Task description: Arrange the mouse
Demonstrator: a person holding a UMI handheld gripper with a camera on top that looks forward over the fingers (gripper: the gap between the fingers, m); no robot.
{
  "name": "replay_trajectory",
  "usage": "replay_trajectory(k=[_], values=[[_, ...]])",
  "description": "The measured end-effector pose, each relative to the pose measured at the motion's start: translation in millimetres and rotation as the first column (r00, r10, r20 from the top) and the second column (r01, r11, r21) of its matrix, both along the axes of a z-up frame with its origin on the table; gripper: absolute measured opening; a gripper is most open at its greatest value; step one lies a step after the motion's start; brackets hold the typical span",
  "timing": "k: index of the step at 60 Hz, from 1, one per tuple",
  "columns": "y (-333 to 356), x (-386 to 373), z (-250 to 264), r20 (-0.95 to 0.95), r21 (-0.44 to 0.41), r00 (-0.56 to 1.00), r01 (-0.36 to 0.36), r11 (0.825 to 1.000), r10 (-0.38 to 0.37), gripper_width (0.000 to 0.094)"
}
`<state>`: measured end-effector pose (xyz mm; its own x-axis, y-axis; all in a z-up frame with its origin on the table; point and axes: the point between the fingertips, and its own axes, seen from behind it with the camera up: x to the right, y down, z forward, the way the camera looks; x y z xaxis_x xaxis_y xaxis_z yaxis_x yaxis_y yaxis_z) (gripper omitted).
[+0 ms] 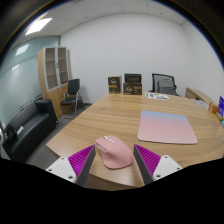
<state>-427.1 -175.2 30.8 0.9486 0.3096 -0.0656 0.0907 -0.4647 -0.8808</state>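
Pink plastic: one mouse (114,151) is sitting on the wooden table (110,115), between the two fingers of the gripper (114,160). The fingers are standing wide, with a gap showing at either side of the mouse. One pink mat (167,127) is lying on the table beyond the mouse, to its right. Three chairs are standing past the table's far side, one (70,95) at the left. One black sofa (25,128) is sitting left of the table.
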Motion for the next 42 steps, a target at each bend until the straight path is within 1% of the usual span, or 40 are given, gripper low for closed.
replay_trajectory(k=[15, 20, 26, 31, 38, 40, 42], values=[[36, -4, -15, -0.037, -0.023, 0.997, -0.064, 0.998, 0.063, 0.0812], [50, -1, -16, -0.048, -0.025, 0.998, -0.041, 0.999, 0.040, 0.0810], [64, 1, -22, -0.071, -0.052, 0.997, -0.013, 0.999, 0.009, 0.0804], [73, 2, -24, -0.076, -0.058, 0.997, 0.001, 0.998, -0.005, 0.0780], [78, 1, -29, -0.083, -0.065, 0.997, 0.005, 0.998, -0.010, 0.0717], [79, 0, -30, -0.086, -0.067, 0.996, 0.002, 0.998, -0.008, 0.0673], [81, -2, -31, -0.086, -0.065, 0.996, -0.001, 0.998, -0.004, 0.0605]])
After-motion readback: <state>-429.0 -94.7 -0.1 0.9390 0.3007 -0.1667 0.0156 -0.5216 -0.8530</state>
